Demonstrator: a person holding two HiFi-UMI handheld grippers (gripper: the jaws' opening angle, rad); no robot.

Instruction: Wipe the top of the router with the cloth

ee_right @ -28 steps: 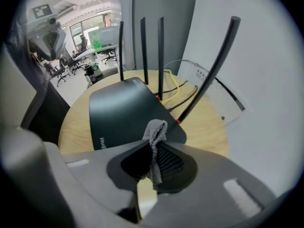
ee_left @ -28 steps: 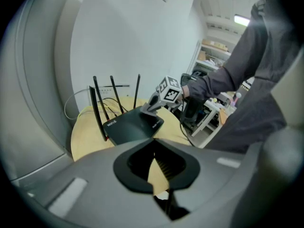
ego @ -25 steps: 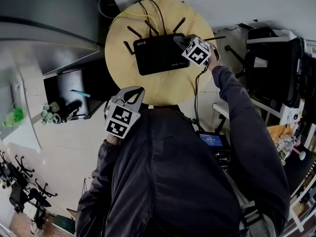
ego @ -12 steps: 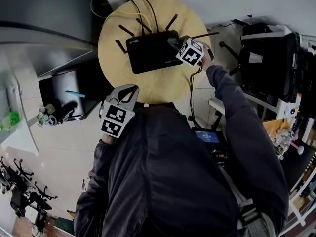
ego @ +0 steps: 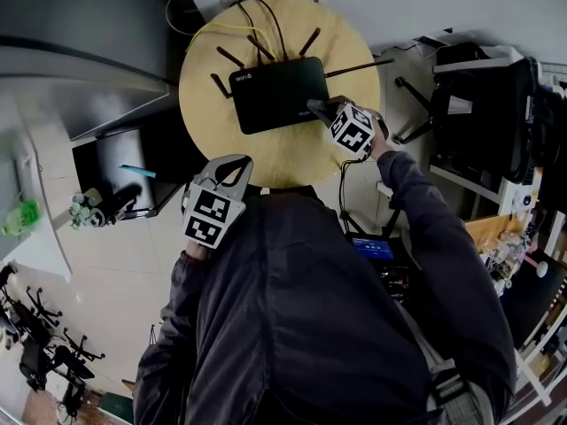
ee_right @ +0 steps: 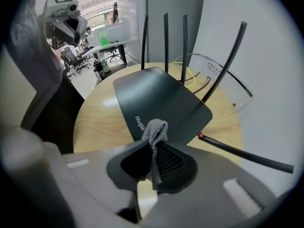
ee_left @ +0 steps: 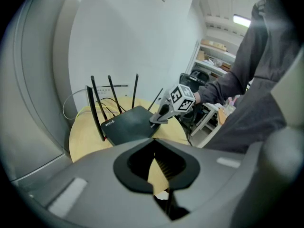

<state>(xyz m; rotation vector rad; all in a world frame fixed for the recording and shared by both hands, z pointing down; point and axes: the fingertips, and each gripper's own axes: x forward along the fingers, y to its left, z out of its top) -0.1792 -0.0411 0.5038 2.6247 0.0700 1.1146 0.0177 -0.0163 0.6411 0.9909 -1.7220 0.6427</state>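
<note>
A person stands over a round wooden table (ego: 292, 159), where a black router (ego: 275, 91) lies with its antennas (ee_right: 165, 42) up. The right gripper (ego: 314, 106) reaches to the router's near right corner. Only the right gripper view shows its jaws clamped on a grey cloth (ee_right: 156, 131), bunched just above the router's edge beside the printed brand "Ruijie" (ee_right: 141, 123). The head view instead shows "WiFi6" (ego: 244, 76) at the opposite corner. The left gripper (ego: 235, 163) hangs off the table's near edge, its jaw tips together and holding nothing.
</note>
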